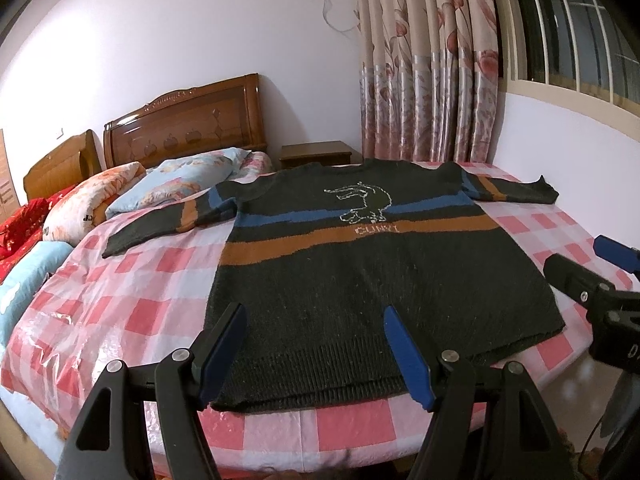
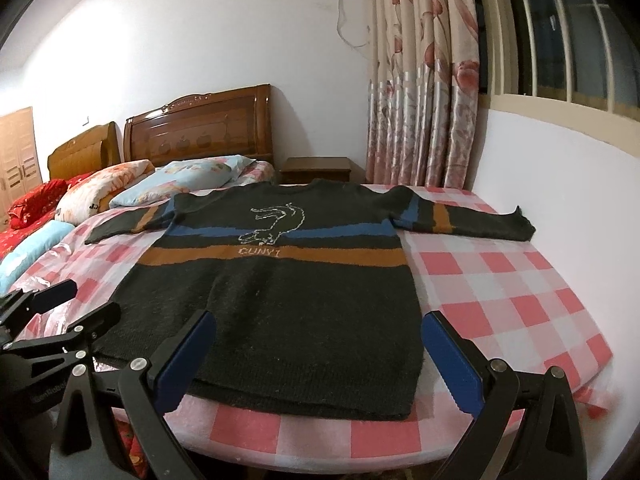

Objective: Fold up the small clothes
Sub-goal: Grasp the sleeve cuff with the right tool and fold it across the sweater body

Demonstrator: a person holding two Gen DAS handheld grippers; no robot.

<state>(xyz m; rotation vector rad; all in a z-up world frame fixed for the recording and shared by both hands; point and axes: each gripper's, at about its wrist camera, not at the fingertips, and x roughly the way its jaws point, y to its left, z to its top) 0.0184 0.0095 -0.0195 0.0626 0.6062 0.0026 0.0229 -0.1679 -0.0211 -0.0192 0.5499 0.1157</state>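
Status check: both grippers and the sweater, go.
Left gripper open, right gripper open, both empty at the hem. Sweater flat on the checkered bed cover, sleeves spread, unfolded. Nothing lying on it.

A sweater (image 1: 360,264) lies flat on the bed (image 1: 132,304), arms spread out to both sides. Pillows (image 1: 176,184) sit to its left, in front of the headboard (image 1: 184,128). A nightstand (image 1: 316,154) stands behind the sweater. Curtains (image 1: 428,60) hang behind on the right, with the window (image 1: 576,28) beside them.
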